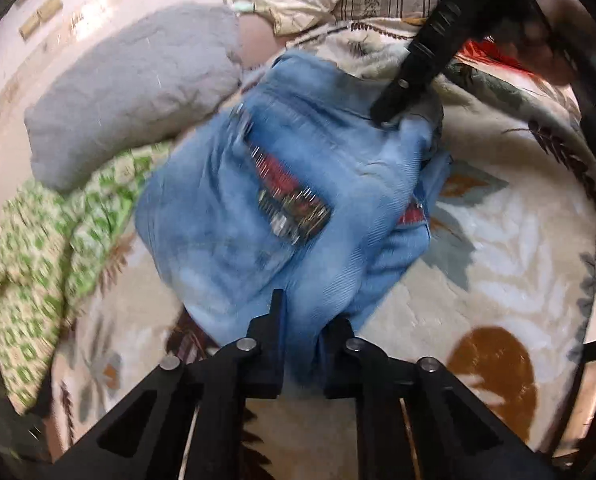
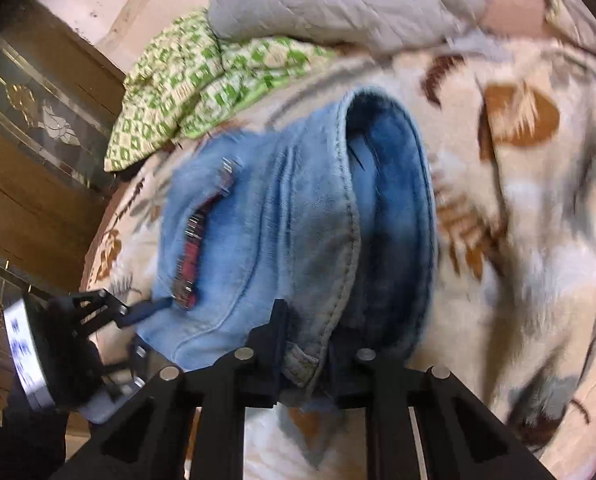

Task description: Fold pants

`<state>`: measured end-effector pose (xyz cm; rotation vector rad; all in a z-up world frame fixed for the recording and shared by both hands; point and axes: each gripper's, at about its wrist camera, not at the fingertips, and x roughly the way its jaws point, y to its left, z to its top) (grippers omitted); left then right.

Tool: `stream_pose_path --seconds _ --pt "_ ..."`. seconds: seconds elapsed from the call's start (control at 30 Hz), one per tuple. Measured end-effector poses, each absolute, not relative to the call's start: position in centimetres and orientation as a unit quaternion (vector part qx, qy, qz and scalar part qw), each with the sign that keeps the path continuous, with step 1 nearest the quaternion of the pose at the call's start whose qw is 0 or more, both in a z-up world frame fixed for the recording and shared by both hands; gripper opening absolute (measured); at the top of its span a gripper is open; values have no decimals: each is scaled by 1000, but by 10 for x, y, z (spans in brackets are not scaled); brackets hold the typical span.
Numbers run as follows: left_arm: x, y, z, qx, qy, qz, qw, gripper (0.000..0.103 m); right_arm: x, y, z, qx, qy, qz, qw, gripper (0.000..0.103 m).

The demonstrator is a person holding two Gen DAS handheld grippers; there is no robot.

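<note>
Pants [image 1: 282, 208] lie on blanket [image 1: 497, 240], beside pillow [image 1: 138, 92].

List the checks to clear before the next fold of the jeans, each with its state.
1. Left gripper shut on the jeans: ok.
2. Right gripper shut on the stitched denim edge: ok.
3. Jeans lying flat on the blanket: not ok, bunched.
4. Grey pillow clear of the jeans: cannot tell, it sits close.
5. Green patterned cloth clear of the jeans: cannot tell, edges look close.
</note>
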<state>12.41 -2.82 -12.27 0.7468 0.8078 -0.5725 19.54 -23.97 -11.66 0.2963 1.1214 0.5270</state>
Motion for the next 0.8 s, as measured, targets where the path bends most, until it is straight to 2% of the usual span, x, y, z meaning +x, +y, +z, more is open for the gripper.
stream_pose_path --seconds 0.1,0.13,0.17,0.2,0.23,0.27,0.3,0.4,0.53,0.67,0.8 --pt "127 -28 -123 344 378 -259 820 13 195 -241 -129 142 523 244 805 18" --pt "125 -25 -115 326 373 -258 830 19 195 -240 -125 142 517 242 808 19" --pt "121 -23 -109 309 375 -257 835 44 193 -239 -119 137 510 236 816 25" --pt "119 -18 -96 275 380 -247 848 62 189 -237 -110 130 505 226 823 43" --pt "116 -14 -83 251 368 -235 864 94 184 -237 -100 121 501 215 830 61" --pt "110 -9 -70 228 347 -222 882 103 177 -236 -88 116 492 209 837 95" --pt "103 -4 -52 196 317 -204 905 103 166 -237 -71 117 466 202 853 103" --pt "95 12 -10 91 280 -165 942 103 136 -235 -26 91 401 172 895 103" --pt "93 28 13 -41 295 -118 947 103 97 -223 14 35 348 72 934 103" --pt "65 21 13 -34 294 -63 953 103 56 -211 26 -19 297 1 955 103" --pt "51 10 -9 -1 322 -27 946 103 32 -216 11 3 296 -26 955 103"
